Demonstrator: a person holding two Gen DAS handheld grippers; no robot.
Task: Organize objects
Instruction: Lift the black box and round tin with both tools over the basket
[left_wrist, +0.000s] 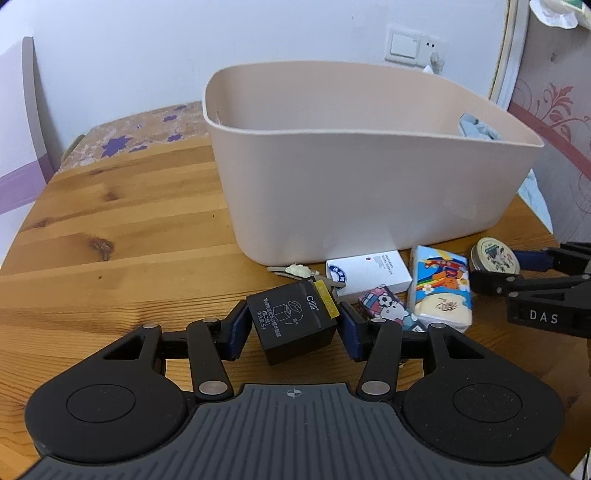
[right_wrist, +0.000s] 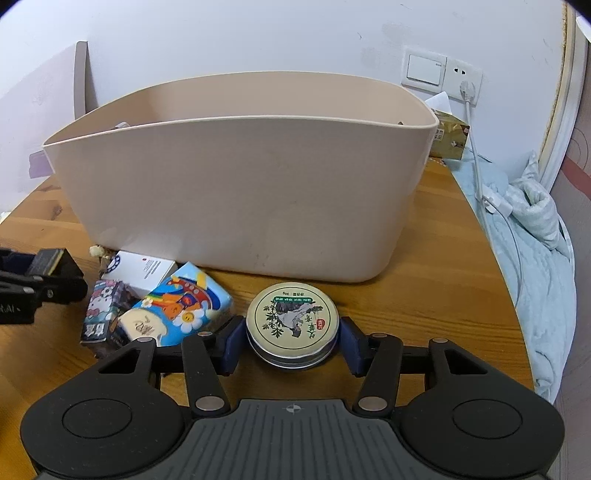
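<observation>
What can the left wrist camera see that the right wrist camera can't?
Only the left wrist view: the key, and the black box's printed top between the left tongs. Only the right wrist view: the tissue box and blue bedding. Both: the beige bin, the round tin between the right tongs, and the colourful tissue pack.

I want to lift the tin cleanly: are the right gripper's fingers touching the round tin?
Touching. The right wrist view shows both blue fingers pressed against the round tin's sides.
</observation>
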